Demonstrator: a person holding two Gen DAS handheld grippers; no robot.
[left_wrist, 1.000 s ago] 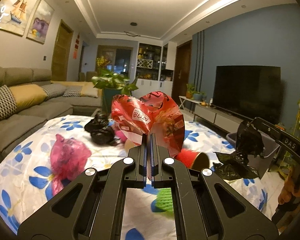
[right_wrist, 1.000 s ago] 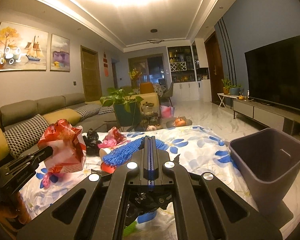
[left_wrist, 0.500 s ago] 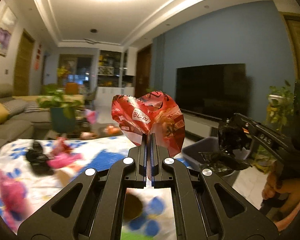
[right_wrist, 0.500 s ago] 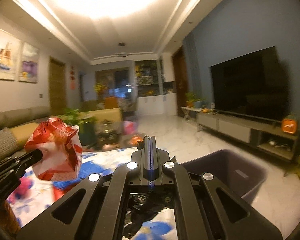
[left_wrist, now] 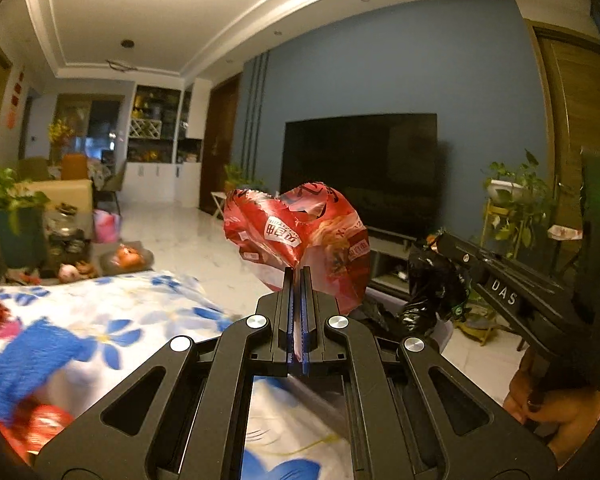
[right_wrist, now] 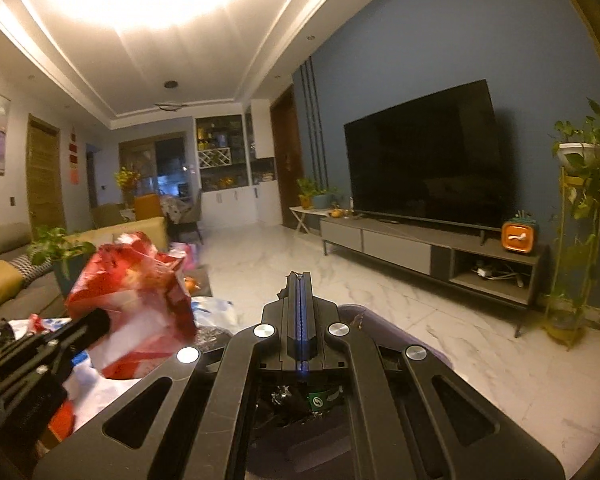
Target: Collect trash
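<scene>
1. The left gripper clamps a crumpled red snack wrapper in mid-air above the flowered worktop.
2. Only the left view shows the right gripper pinching a black plastic bag.
3. The right view alone shows a grey bin beneath those closed fingers.

- The left wrist view looks forward along the left gripper, raised above the blue-flowered white cloth, facing the blue wall and wide black television.
- The right wrist view looks along the right gripper, facing the same television from slightly nearer.
- Both share the crumpled red snack wrapper; each shows the other gripper at its side edge.
</scene>
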